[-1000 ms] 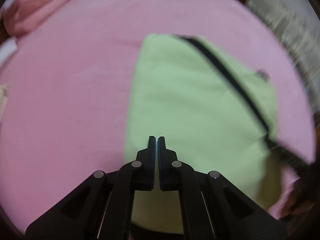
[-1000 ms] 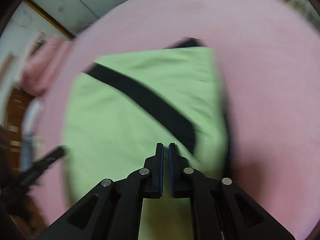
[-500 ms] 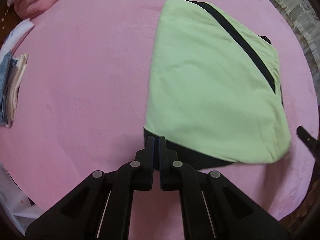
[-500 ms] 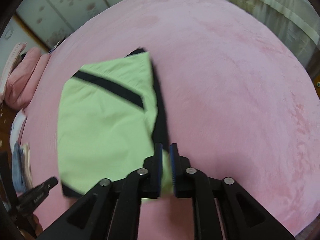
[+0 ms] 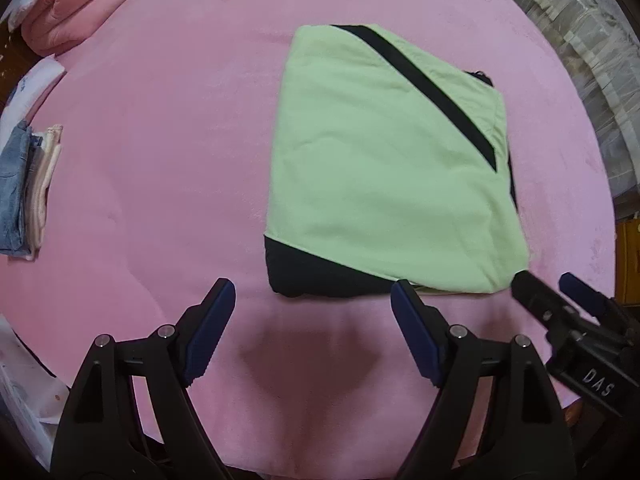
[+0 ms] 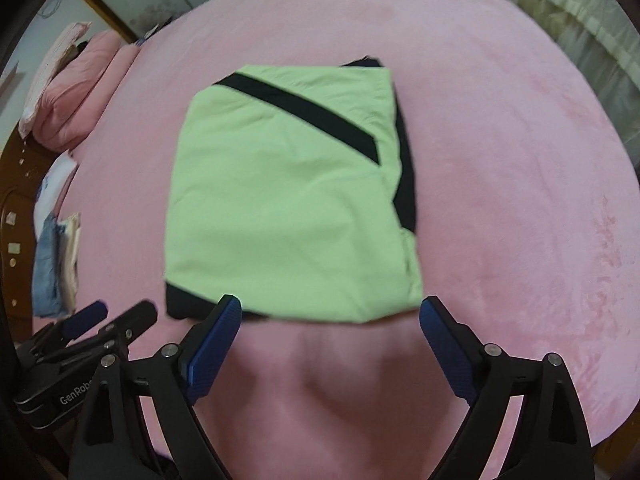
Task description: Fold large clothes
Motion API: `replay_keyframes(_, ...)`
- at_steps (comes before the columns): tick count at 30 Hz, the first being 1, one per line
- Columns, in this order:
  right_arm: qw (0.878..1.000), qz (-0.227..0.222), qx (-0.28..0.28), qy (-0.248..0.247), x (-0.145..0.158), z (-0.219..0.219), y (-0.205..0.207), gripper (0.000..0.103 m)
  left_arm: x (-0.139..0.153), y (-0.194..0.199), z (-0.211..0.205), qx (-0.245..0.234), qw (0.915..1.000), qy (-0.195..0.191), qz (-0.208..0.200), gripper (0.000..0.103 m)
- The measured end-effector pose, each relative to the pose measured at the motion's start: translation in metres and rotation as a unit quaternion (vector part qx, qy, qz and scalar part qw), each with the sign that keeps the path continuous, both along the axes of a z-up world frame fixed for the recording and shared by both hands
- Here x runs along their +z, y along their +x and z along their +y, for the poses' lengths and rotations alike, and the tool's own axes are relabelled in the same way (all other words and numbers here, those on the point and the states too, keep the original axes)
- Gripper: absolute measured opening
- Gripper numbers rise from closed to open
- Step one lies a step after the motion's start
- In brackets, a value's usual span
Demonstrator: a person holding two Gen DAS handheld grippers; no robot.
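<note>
Grippers come first, nearest of all. The left gripper (image 5: 312,300) and the right gripper (image 6: 330,318) have just been opening; both now stand spread wide with nothing between them. Just past their tips, the folded green and black garment (image 5: 384,184) lies flat on the pink blanket (image 5: 160,160).
</note>
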State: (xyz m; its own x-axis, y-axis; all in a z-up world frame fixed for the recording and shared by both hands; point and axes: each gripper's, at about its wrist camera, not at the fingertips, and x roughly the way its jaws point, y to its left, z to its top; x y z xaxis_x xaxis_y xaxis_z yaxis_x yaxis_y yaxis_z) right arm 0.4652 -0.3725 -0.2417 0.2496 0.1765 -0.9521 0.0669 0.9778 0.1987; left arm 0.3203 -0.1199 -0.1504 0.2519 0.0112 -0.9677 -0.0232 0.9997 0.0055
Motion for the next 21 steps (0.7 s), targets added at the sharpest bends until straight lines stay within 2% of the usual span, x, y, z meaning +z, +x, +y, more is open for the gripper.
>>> replay_keyframes(3, 1.000, -0.004, 0.005, 0.001, 0.011, 0.002, -0.006, 0.093, 0.010, -0.001, 0.002, 0.003, 1.0000, -0.002, -0.007, 0.078)
replay_keyframes(8, 1.000, -0.007, 0.008, 0.004, 0.016, 0.008, -0.009, 0.094, 0.009, 0.008, 0.000, 0.003, 0.9999, 0.002, -0.013, 0.078)
replay_keyframes(13, 1.000, -0.001, 0.007, 0.010, 0.004, 0.015, 0.000, 0.094, 0.006, 0.019, 0.001, 0.005, 0.9999, 0.004, -0.010, 0.078)
replay_keyframes(21, 1.000, 0.015, 0.000, 0.015, -0.009, 0.007, 0.009, 0.094, 0.000, 0.031, 0.010, 0.013, 0.9997, -0.017, 0.009, 0.078)
